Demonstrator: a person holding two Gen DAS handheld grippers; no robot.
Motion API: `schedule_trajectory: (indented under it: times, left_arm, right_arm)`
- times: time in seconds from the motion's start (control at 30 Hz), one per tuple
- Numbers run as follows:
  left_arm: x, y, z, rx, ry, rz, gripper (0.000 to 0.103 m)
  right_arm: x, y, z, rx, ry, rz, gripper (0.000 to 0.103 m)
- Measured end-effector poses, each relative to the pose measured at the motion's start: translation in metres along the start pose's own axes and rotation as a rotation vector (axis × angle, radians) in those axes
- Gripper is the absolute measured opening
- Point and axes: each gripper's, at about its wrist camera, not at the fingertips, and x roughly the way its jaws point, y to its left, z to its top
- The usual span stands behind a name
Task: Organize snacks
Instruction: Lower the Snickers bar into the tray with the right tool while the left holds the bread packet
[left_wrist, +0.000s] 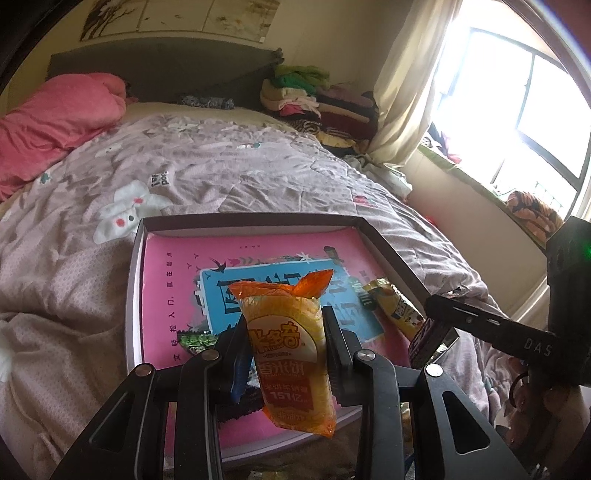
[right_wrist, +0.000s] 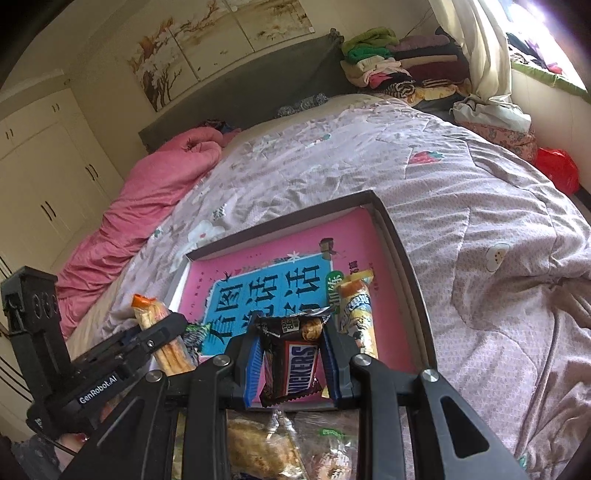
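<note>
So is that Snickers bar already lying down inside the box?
No, the Snickers bar is clamped between the right gripper's fingers, above the near edge of the box.

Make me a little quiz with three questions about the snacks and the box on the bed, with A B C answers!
1. Where is the yellow snack packet lying?
A. in the box
B. on the pillow
C. on the windowsill

2. What colour is the sheet lining the box?
A. green
B. pink
C. white

3. What is the right gripper doing?
A. hanging open
B. gripping a Snickers bar
C. gripping a spoon

Answers: 1 A, it lies by the box's right wall. 2 B, pink around a blue panel. 3 B, the bar sits pinched between the pads.
</note>
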Motion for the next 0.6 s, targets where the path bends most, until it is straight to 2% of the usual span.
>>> schedule_trajectory:
  times: [0.3,0.6]
  left_arm:
    - [0.008,0.007,0.000,-0.016,0.012,-0.011,0.035]
    - [0.014,0.009,-0.001,-0.022,0.024,-0.015,0.035]
  right_arm:
    - [0.013,-0.005,-0.006,-0.016,0.035,-0.074,0.029]
    - [0.020,-0.004,-0.006,-0.041,0.037,-0.100,0.029]
